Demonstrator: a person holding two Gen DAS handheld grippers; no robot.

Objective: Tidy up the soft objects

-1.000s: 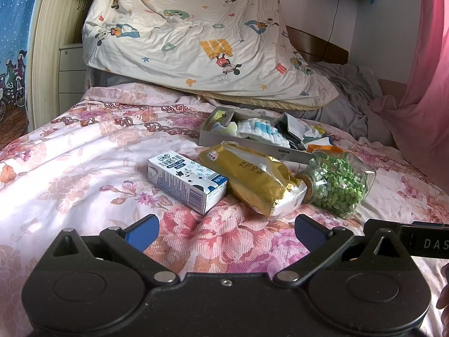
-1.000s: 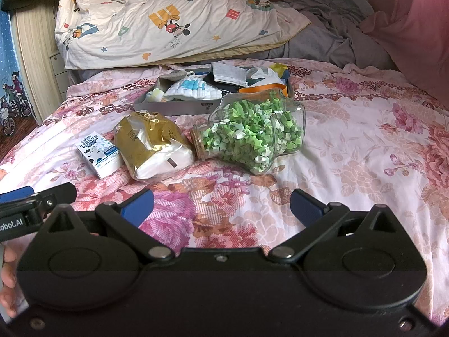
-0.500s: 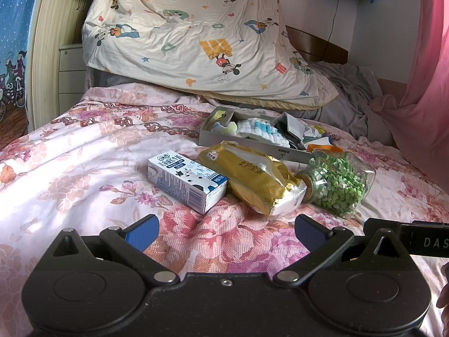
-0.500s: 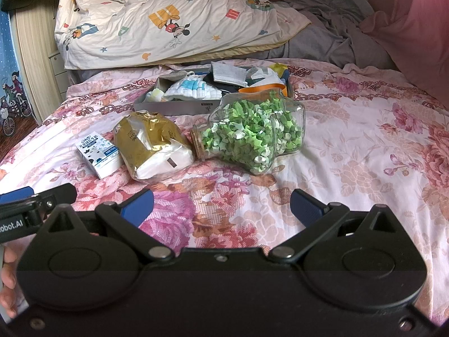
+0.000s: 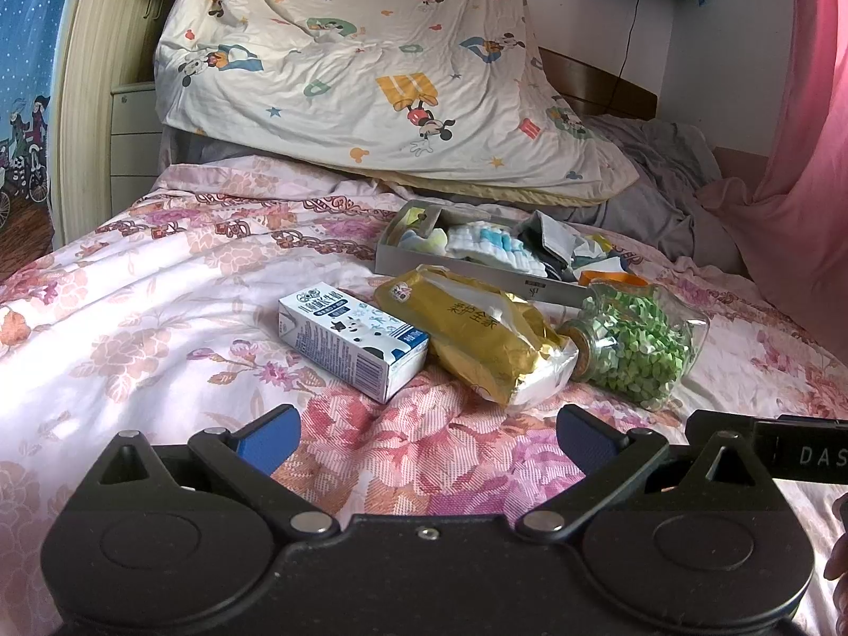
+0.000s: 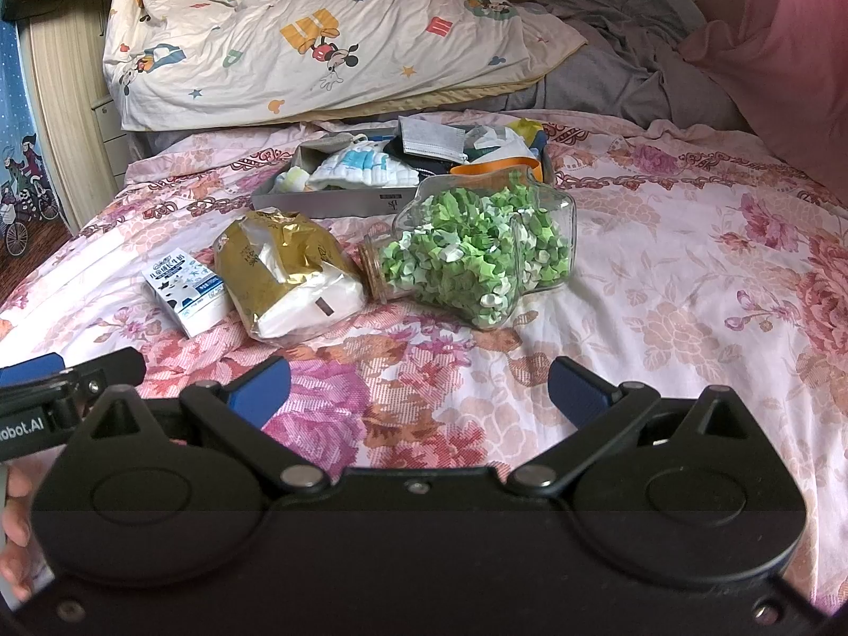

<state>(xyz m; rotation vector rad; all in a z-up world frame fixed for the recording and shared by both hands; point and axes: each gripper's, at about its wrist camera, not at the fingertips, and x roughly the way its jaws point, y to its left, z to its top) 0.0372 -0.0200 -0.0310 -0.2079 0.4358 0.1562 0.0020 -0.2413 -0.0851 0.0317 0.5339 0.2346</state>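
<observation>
Stillness marks the left wrist view: against the pictures of a second ago, nothing on the bed (image 5: 132, 318) has shifted. The left tongs (image 5: 428, 437) hang wide and empty, low over the floral sheet. Ahead lie a milk carton (image 5: 352, 342), a gold tissue pack (image 5: 477, 336) touching it, and a glass bottle of green paper stars (image 5: 636, 347) on its side, its cork against the pack. Behind them sits a grey tray (image 5: 466, 270) heaped with folded cloths and masks.

From the right wrist view it is the same: right tongs (image 6: 418, 384) wide, holding nothing, the tissue pack (image 6: 289, 275) and star bottle (image 6: 477, 259) unmoved just before the tray (image 6: 339, 200). With no change, I judge the sorting stands paused; the soft pack lies outside the tray.
</observation>
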